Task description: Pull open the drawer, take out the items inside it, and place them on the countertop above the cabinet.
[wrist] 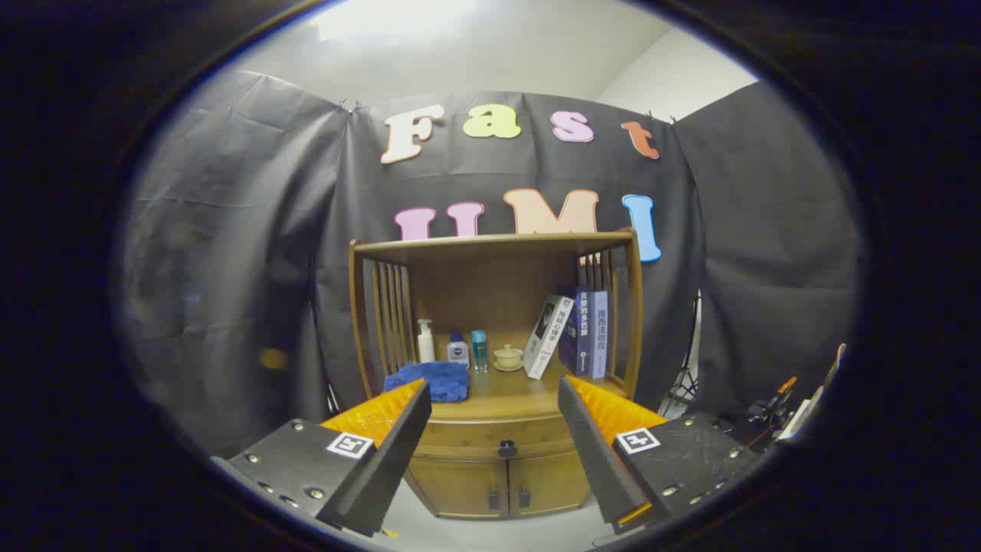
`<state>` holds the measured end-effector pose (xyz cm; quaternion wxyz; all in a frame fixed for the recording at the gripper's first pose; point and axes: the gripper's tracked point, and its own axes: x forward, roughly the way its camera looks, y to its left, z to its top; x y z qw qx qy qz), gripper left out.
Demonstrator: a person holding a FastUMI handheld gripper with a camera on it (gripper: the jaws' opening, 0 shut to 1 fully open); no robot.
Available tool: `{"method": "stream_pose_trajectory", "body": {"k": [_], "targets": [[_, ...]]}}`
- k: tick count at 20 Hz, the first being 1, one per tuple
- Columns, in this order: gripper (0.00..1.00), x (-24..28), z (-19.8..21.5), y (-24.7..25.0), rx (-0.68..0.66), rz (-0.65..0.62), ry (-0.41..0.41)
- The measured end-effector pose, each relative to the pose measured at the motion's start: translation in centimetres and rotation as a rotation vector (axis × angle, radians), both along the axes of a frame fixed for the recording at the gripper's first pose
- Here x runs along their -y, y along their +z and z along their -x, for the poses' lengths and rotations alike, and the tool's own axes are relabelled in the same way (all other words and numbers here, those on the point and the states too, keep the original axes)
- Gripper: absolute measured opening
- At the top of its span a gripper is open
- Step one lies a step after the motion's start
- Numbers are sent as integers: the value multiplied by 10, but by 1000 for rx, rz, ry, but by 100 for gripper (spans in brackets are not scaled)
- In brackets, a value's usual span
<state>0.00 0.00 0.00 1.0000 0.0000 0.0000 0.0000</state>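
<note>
You face black cloth (230, 268) hung as the booth wall, a white ceiling (490, 54) lit from above, pale floor (475, 529), and a tripod (686, 383) right of the furniture.

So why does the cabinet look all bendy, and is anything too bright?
In the gripper view the fisheye lens bows the cabinet posts outward; a ceiling light glares white above; the bottles and books look sharp enough, while the open hand-held gripper fingers, close to the lens, look huge, with the shut drawer beyond them.
</note>
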Motion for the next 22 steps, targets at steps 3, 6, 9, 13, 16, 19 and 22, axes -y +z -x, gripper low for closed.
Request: {"method": "stream_pose_trajectory", "body": {"k": [3,6,9,13,16,19,22], "targets": [[100,8,-2,-4,-1,22,-12],[100,18,-2,0,20,15,-26],[100,27,-5,0,32,2,-31],[100,36,-14,-20,25,1,-47],[100,36,-27,-50,-15,6,-47],[100,39,-36,-72,-45,9,-58],[100,39,-44,-88,-66,17,-57]]}}
